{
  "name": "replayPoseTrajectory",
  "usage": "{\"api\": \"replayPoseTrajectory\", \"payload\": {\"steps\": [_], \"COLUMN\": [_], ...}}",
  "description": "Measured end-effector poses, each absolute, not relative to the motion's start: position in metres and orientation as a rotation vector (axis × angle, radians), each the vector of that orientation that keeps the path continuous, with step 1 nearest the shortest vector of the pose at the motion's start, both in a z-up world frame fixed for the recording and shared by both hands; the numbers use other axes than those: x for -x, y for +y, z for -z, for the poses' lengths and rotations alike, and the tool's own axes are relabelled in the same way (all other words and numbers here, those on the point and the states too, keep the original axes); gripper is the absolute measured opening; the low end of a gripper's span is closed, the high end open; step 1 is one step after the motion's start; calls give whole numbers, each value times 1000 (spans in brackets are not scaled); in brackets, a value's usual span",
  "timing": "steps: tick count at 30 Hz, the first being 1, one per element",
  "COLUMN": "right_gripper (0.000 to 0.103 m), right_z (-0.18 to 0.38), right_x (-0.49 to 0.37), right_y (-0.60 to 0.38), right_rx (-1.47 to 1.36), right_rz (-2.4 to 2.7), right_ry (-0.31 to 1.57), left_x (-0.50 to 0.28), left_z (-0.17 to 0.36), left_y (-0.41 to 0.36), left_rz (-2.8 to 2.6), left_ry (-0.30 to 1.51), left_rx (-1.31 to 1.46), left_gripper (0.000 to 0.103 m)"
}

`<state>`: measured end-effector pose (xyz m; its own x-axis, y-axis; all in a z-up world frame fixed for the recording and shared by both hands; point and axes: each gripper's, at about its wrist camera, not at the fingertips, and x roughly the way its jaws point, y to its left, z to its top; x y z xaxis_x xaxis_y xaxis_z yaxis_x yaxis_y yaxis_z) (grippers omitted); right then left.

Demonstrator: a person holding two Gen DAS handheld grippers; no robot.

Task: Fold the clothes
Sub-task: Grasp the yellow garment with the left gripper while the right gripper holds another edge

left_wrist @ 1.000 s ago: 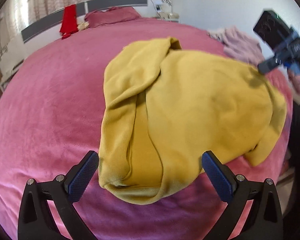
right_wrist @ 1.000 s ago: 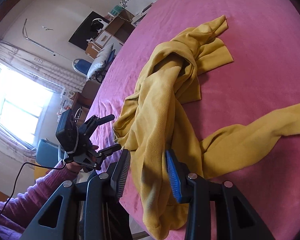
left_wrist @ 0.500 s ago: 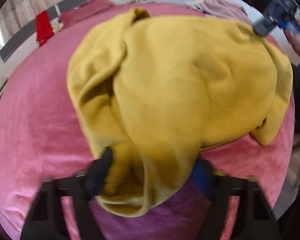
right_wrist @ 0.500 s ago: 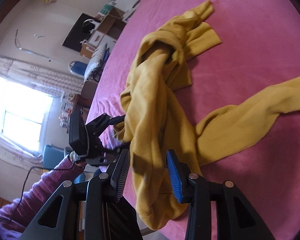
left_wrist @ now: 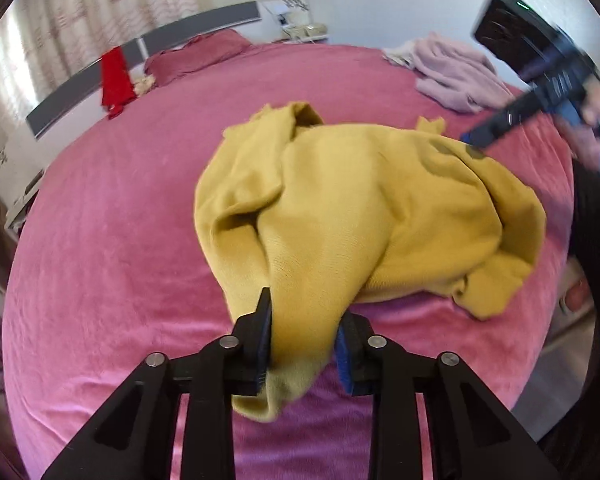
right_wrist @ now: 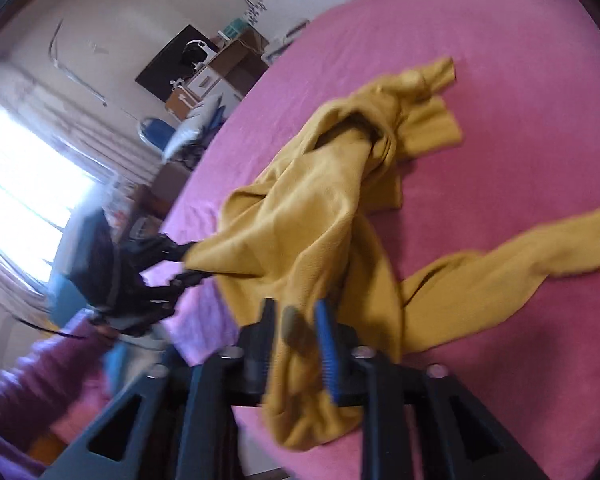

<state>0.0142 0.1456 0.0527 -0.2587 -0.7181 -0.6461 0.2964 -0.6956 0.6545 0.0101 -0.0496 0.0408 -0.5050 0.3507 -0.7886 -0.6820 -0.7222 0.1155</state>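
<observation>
A mustard-yellow sweater [left_wrist: 364, 208] lies bunched on the pink bed [left_wrist: 100, 240]. My left gripper [left_wrist: 306, 320] is shut on its near hem, and a fold of cloth hangs out below the fingers. In the left wrist view my right gripper [left_wrist: 474, 142] comes in from the upper right, its tips at the sweater's far edge. The right wrist view shows my right gripper [right_wrist: 295, 312] shut on a bunch of the yellow sweater [right_wrist: 320, 208]. There my left gripper [right_wrist: 192, 260] pinches a corner and pulls it taut. One sleeve [right_wrist: 520, 256] trails out to the right.
A pale pink garment pile [left_wrist: 456, 76] sits at the bed's far right. A red cloth [left_wrist: 116, 80] hangs on the grey headboard, beside a dark pink pillow [left_wrist: 196, 52]. A person's purple sleeve [right_wrist: 32, 380] is at the lower left. Furniture and a window stand beyond the bed's edge.
Both grippers have gone from open to shut on the sweater. The left one moved in onto the near hem, and the cloth now rises off the bed between them.
</observation>
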Motion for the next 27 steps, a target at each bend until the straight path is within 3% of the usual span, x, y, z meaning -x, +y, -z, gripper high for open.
{"api": "replayPoseTrajectory", "payload": {"steps": [4, 6, 8, 10, 11, 18, 21, 23, 27], "right_gripper": [29, 29, 29, 20, 8, 6, 6, 6, 6], "right_z": [-39, -33, -31, -30, -29, -90, -102, -97, -82], "right_x": [-13, -14, -15, -15, -16, -50, -60, -63, -63], "right_y": [148, 136, 123, 112, 106, 117, 132, 141, 159], "right_rx": [-1428, -1437, -1445, -1447, -1447, -1275, -1244, -1274, -1343], "right_rz": [1958, 1921, 1918, 1961, 1981, 2414, 2516, 2530, 2466], "right_ry": [-573, -550, -505, -447, -418, 130, 260, 261, 45], "left_x": [-11, -9, -5, -1, 1, -4, -11, -15, -22], "left_z": [-33, -28, -22, -16, -13, -11, -15, -16, -17], "left_y": [-48, -40, -39, -39, -39, -25, -11, 1, 26], "left_rz": [-2208, -2217, -2223, -2227, -2229, -2152, -2117, -2088, -1995], "left_ry": [577, 558, 565, 577, 583, 538, 496, 470, 373], "left_rx": [1065, 1076, 1085, 1102, 1110, 1080, 1020, 1002, 959], "left_gripper": [30, 35, 60, 72, 72, 76, 79, 79, 79]}}
